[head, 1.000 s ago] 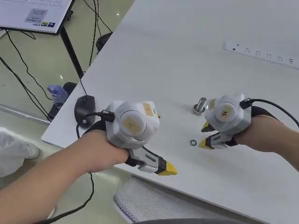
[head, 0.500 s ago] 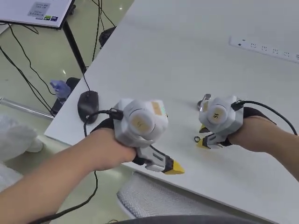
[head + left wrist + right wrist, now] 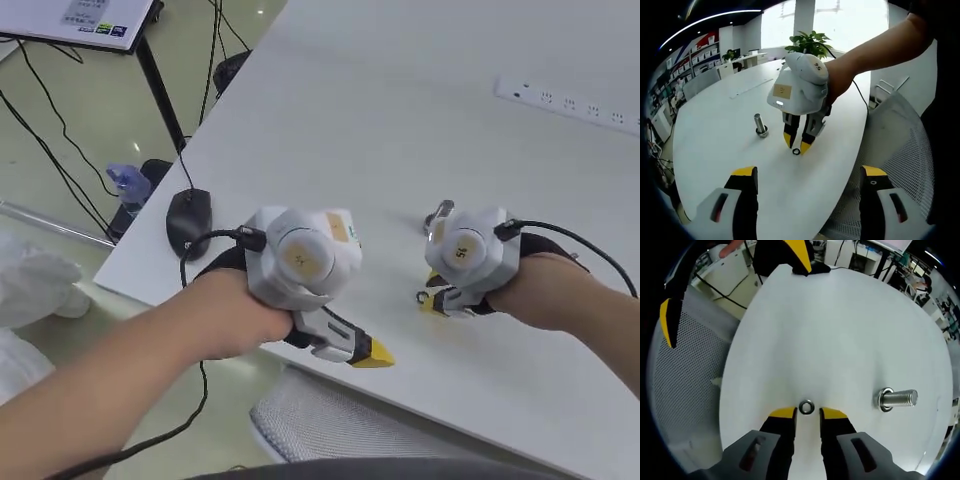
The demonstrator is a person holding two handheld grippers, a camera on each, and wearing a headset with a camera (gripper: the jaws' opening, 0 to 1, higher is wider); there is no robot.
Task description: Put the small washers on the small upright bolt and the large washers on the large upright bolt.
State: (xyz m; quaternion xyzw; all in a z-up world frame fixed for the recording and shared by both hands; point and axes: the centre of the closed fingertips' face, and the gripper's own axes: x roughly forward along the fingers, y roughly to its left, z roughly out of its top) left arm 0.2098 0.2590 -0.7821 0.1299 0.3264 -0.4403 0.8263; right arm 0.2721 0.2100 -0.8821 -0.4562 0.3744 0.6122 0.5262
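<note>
One small washer [image 3: 806,406] lies flat on the white surface [image 3: 400,120], just ahead of the yellow tips of the right gripper [image 3: 807,413]. Its jaws are drawn narrow, with a slim gap between them, and hold nothing. The person's right hand [image 3: 545,290] comes in from the right side. It tips that gripper steeply down, so the tips sit at the surface near the front edge. An upright bolt [image 3: 760,125] stands just beside that gripper, a short way from the washer.

The left gripper [image 3: 375,355] is held out over the near edge of the surface and angled down. The left hand [image 3: 235,320] is wrapped around its body and the forearm reaches in from the lower left. Its jaws are spread wide and empty, pointing toward the other gripper.

A power strip [image 3: 570,105] lies far back on the surface and a black mouse [image 3: 188,213] sits at the left corner. A mesh chair [image 3: 320,430] is tucked below the edge, and a leafy plant [image 3: 810,42] stands at the far end of the room by bright windows.
</note>
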